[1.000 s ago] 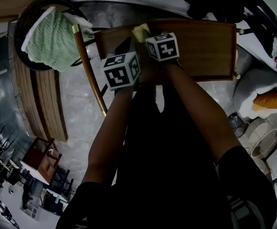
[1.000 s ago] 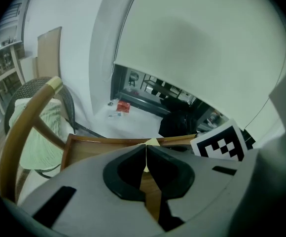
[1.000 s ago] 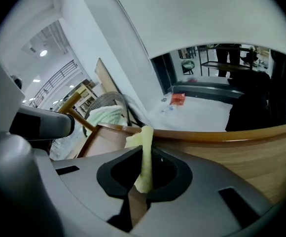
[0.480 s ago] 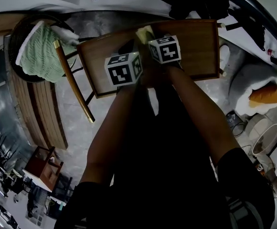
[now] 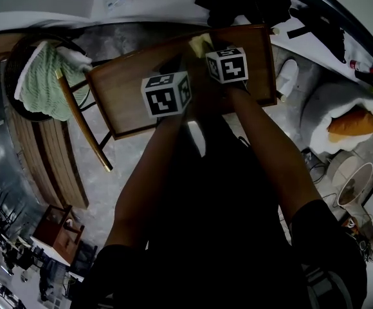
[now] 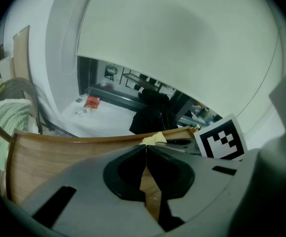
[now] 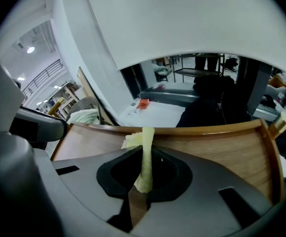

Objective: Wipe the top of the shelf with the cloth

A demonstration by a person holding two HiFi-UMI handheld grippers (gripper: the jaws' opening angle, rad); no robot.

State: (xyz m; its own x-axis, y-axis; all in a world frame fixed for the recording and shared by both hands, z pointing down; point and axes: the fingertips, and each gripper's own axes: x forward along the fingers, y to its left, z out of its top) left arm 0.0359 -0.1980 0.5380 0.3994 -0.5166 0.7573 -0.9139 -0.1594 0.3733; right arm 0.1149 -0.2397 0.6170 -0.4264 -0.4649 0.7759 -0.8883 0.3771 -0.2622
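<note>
Wooden shelf top [image 5: 119, 98], raised rim, standing on a grey floor. Right gripper [image 7: 144, 169]: jaws clamped on a yellow cloth [image 7: 146, 149], which stands folded between them and lies on the wood near the far rim. Left gripper [image 6: 145, 159]: jaws pressed together, nothing between them, just beside the right one over the shelf. Green knitted cushion [image 5: 42, 82]: well apart, at left.

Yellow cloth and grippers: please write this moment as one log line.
right gripper: shut on yellow cloth | left gripper: shut, empty | cloth: over brown wooden shelf top, near far edge
</note>
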